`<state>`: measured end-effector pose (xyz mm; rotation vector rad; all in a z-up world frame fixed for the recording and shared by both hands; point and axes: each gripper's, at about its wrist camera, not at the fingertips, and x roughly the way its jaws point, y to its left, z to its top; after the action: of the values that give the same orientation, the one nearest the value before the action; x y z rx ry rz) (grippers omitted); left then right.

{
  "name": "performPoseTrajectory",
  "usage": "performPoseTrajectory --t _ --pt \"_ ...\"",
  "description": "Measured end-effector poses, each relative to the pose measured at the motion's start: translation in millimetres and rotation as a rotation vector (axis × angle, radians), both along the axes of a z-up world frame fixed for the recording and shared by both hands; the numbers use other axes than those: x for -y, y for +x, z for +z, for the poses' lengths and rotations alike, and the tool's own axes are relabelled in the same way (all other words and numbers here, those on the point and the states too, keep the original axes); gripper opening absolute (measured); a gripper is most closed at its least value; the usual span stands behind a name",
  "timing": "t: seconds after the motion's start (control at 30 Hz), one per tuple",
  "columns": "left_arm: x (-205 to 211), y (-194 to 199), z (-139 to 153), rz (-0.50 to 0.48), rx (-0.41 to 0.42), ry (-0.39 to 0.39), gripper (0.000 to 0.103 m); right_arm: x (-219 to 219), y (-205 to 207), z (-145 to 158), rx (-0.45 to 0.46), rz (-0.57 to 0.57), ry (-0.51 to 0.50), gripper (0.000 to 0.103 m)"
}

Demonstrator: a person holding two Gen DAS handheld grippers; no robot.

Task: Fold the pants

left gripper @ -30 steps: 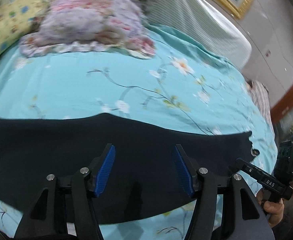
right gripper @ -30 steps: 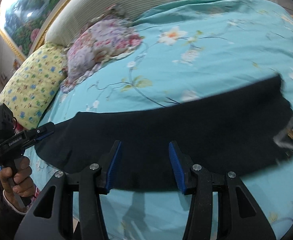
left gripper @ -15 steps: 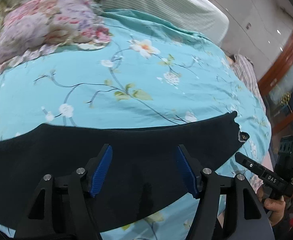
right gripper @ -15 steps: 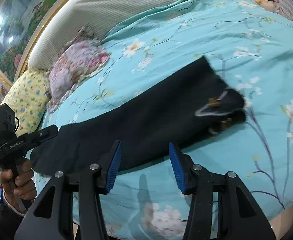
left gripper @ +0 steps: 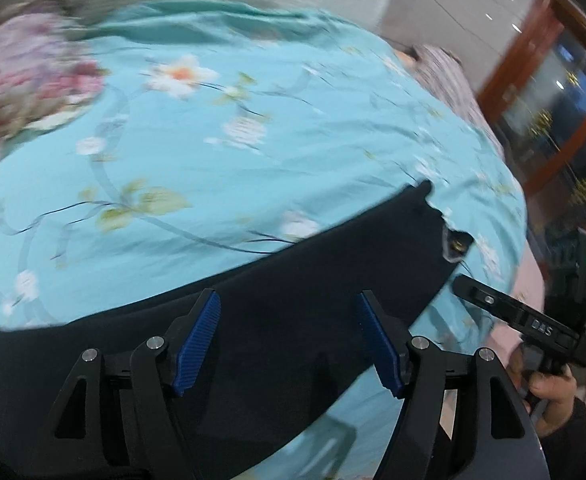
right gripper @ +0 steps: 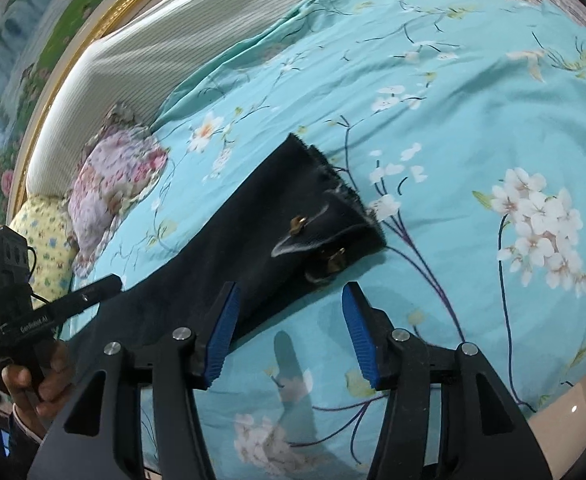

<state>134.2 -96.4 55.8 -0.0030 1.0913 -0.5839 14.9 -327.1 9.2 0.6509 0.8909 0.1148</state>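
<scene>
Both views have swung along the turquoise floral bedspread towards the waistband end of the long dark navy fabric pants, which a second ago filled both views as a broad band. The pants lie flat in one strip on the bed's near side, waistband frayed, with a brass button showing.

The left gripper hangs over mid-garment, its jaws just widened and spread, nothing between them. The right gripper hangs beside the waistband corner, its jaws also just opened further and gripping nothing.

Judgement: repositioning for a lengthwise end fold; no grasp yet.
</scene>
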Motion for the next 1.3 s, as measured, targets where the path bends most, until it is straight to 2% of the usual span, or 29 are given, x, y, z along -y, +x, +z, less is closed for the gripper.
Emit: performPoseTrajectory --t 0.13,0.4,0.47,0.5,0.53,0.6,0.67,0.73,1.07,1.2,1.3 --pt "30 16 -6 -0.089 -0.009 0.026 0.071 0 6 -4 -0.005 -0.006 0.020 0.055" --pt "81 51 -21 -0.223 -0.096 -0.002 0.071 6 9 -12 0.013 -0.037 0.053 0.055" --pt "96 56 -27 -0.252 -0.107 0.016 0.071 6 10 -13 0.023 -0.039 0.045 0.050" --pt "104 59 -30 -0.269 -0.113 0.026 0.071 7 11 -13 0.023 -0.043 0.038 0.042" --pt "113 61 -33 -0.287 -0.117 0.038 0.071 8 11 -14 0.022 -0.047 0.033 0.029" --pt "128 64 -38 -0.316 -0.123 0.052 0.070 14 11 -17 0.022 -0.062 0.032 0.016" --pt "138 67 -42 -0.334 -0.132 0.048 0.067 21 7 -19 0.039 -0.069 0.072 0.013" --pt "148 71 -44 -0.350 -0.147 0.037 0.061 24 2 -19 0.053 -0.072 0.082 0.012" --pt "177 84 -48 -0.443 -0.222 -0.033 0.016 29 -2 -24 0.066 -0.059 0.123 0.012" --pt "174 75 -38 -0.453 -0.176 -0.041 0.011 28 -1 -22 0.065 -0.054 0.117 0.012" --pt "162 69 -25 -0.443 -0.153 -0.081 0.010 27 -1 -17 0.071 -0.046 0.118 0.012"
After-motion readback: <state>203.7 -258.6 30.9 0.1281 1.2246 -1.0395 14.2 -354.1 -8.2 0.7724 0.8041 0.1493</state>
